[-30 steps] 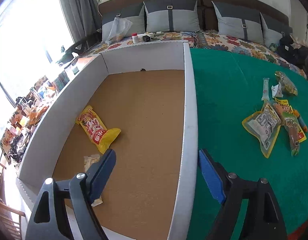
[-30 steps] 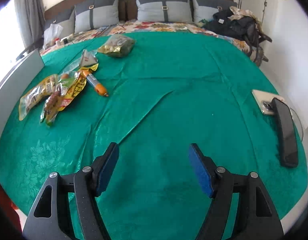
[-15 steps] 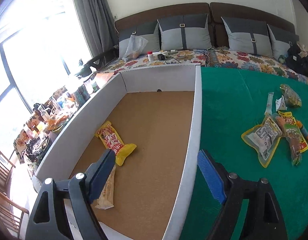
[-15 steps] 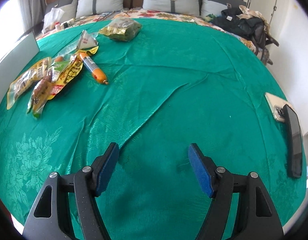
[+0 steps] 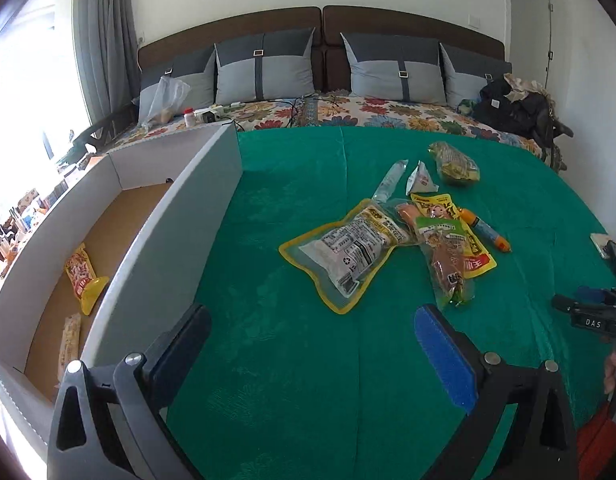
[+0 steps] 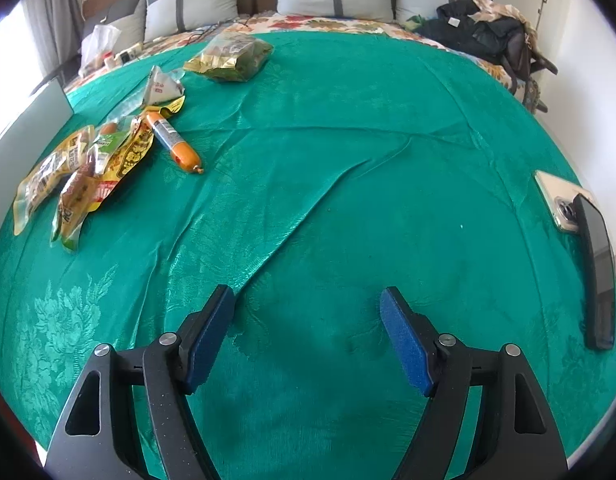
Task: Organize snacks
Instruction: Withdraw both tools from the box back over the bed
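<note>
Two snacks (image 5: 80, 276) in box (image 5: 164, 248) | seven on bedspread (image 5: 300, 360)

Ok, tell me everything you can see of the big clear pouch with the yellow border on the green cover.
The yellow-bordered pouch lies flat on the green bedspread, printed label side up, contents pale through clear plastic. Its edges look sealed. Its far corner tucks against the pile of other snack packs. It sits between the cardboard box and that pile, ahead of the left gripper; neither gripper touches it.

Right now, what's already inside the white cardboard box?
Inside the white box, two snacks lie on its brown floor: a yellow-red packet and a pale wrapped bar. The near wall hides the floor strip beside it.
</note>
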Demonstrator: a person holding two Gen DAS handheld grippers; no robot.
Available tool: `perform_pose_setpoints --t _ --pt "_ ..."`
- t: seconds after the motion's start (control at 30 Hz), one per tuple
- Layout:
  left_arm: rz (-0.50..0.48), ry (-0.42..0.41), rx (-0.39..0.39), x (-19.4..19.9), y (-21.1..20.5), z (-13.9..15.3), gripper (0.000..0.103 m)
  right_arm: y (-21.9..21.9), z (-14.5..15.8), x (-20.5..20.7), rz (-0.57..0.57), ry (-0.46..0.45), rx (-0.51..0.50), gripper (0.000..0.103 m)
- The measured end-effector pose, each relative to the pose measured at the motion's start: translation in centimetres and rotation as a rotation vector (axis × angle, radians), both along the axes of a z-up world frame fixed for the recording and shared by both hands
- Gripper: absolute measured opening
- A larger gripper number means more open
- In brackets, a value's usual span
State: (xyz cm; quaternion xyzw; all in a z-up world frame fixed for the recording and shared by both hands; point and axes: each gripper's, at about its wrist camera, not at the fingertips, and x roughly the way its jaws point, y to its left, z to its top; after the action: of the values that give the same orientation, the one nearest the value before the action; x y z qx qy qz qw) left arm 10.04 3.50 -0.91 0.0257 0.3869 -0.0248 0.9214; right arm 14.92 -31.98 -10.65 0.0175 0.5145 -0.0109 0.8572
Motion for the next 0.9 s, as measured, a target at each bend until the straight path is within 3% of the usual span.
perform_pose_setpoints --t 0.17,0.4,0.9 --pt "0.026 0.138 -0.057 1.8 -0.2 -5.3 0.101 -0.1 -0.2 -0.1 -0.007 -0.007 -0.001 0.084" --pt "0.009 0.201 -0.007 3.0 -0.5 -8.6 0.101 0.1 -0.3 -0.1 -0.002 -0.022 -0.001 0.09" --pt "0.008 0.169 -0.017 2.8 -0.1 -8.9 0.103 0.5 -0.4 0.4 -0.004 0.0 -0.004 0.094"
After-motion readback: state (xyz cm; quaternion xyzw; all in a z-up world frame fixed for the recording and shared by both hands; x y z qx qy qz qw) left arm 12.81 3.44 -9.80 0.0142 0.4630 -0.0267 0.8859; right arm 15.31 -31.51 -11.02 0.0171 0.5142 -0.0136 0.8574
